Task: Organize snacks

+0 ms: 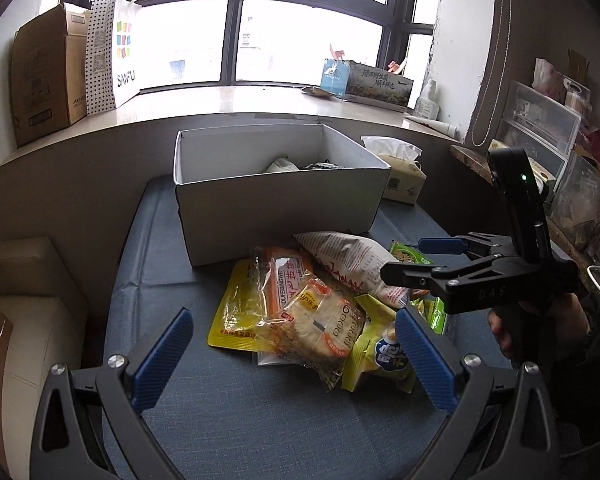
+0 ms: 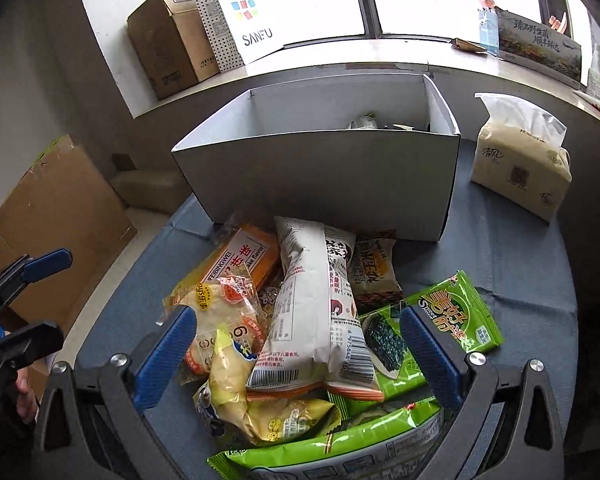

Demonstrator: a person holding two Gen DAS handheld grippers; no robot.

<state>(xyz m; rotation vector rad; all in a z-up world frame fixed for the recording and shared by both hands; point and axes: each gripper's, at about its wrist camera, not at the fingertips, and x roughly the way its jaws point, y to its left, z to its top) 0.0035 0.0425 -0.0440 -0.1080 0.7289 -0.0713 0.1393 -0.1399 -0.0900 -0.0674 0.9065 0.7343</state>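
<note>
Snacks (image 2: pixel 296 320): a loose heap of sealed packets on the blue-covered desk (image 1: pixel 236 420), just in front of the white box (image 1: pixel 278 196). Your heap holds a tall white bag (image 2: pixel 312 304), a clear-wrapped pastry (image 1: pixel 320 328), an orange packet (image 1: pixel 284 276), a yellow packet (image 2: pixel 236 384) and green seaweed packs (image 2: pixel 456 312), several overlapping.

Handling, by your judgement: all look light and soft. The air-filled bags will likely crush or slide under a hard squeeze; the film looks slick. The pastry and anything crisp inside are probably fragile. Take each by its body across the narrow width, or by a crimped end seam, and lift the top ones first so nothing beneath drags.

Box: open-topped, with a couple of items already showing over its rim at the far right corner. You would judge the sorting barely begun.

Right tool (image 2: pixel 300 356): spread wide, holding nothing, poised low over the near end of the heap. The white bag's lower end lies between its fingers (image 2: pixel 168 356), the yellow packet by the left one and a seaweed pack by the right.

Left tool (image 1: pixel 294 360): also spread and holding nothing, set back from the heap, with the pastry lying ahead between its fingers (image 1: pixel 162 364); its right finger overlaps the yellow packet in view, contact uncertain.

Beyond: a tissue pack (image 2: pixel 520 164) right of the box, then the windowsill with a carton (image 1: pixel 46 76) and a shopping bag (image 1: pixel 118 52).
</note>
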